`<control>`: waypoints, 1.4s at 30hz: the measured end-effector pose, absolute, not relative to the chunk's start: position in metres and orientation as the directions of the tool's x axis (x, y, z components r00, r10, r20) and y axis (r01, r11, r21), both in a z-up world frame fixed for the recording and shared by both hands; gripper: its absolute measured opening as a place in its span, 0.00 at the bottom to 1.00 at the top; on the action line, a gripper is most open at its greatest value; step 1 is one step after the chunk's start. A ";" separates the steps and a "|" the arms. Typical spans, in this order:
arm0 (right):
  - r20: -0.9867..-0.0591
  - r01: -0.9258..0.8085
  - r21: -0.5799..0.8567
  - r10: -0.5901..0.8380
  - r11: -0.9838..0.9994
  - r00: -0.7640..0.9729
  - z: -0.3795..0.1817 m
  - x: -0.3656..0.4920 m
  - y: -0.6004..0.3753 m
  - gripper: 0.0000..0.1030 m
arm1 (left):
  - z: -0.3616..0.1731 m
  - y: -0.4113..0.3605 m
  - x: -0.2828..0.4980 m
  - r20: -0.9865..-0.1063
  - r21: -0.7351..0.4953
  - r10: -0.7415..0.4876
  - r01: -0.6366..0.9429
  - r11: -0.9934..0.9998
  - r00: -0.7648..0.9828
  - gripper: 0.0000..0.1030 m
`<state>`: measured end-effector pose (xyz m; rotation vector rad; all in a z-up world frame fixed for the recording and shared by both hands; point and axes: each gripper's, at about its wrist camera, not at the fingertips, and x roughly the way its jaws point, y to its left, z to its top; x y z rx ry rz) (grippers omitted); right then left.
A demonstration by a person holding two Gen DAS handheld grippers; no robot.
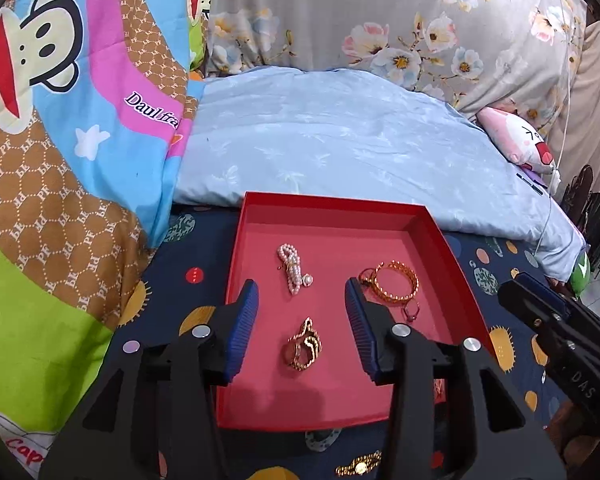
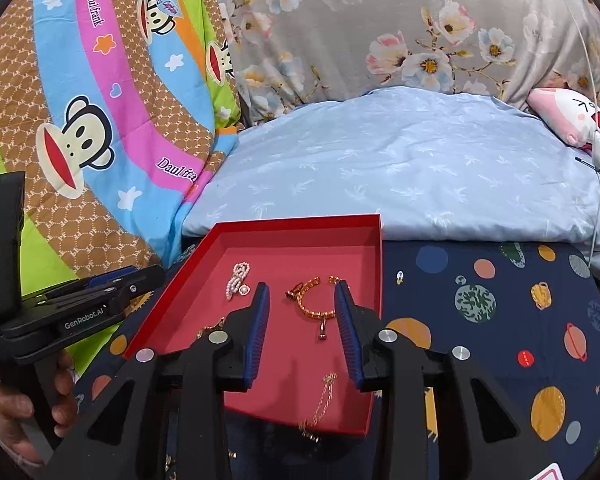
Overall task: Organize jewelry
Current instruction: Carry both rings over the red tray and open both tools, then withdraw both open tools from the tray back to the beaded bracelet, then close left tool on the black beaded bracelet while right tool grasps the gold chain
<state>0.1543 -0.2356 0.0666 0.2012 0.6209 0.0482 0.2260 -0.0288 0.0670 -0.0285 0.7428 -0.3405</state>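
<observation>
A red tray (image 1: 260,208) (image 2: 376,264) lies on the dark planet-print sheet. In it are a pearl bracelet (image 1: 293,267) (image 2: 238,280), a gold chain (image 1: 305,345), an orange-gold bangle (image 1: 394,282) (image 2: 314,300) and a small ring (image 1: 411,311). A thin gold chain (image 2: 322,404) drapes over the tray's near edge. A gold watch (image 1: 358,466) lies on the sheet in front of the tray. My left gripper (image 1: 302,292) is open and empty above the gold chain. My right gripper (image 2: 302,292) is open and empty above the bangle.
A light blue pillow (image 1: 340,140) lies behind the tray. A monkey-print quilt (image 1: 60,140) is heaped on the left, and a floral cover (image 1: 420,20) behind. A pink plush toy (image 1: 516,140) and a white cable (image 1: 568,80) are at the right.
</observation>
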 end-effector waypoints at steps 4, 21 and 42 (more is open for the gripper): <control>-0.573 0.008 0.205 0.113 0.979 0.812 0.065 0.136 -0.230 0.33 | 0.066 -0.021 0.209 -0.655 -0.146 -0.309 0.286 0.947 0.689 0.44; -0.650 0.027 0.257 0.152 0.966 0.745 0.025 0.057 -0.213 0.33 | 0.018 0.014 0.135 -0.740 -0.220 -0.313 0.226 0.949 0.595 0.44; -0.711 -0.009 0.281 0.215 0.960 0.669 -0.010 0.042 -0.190 0.33 | -0.017 -0.003 0.099 -0.797 -0.238 -0.339 0.256 0.937 0.500 0.44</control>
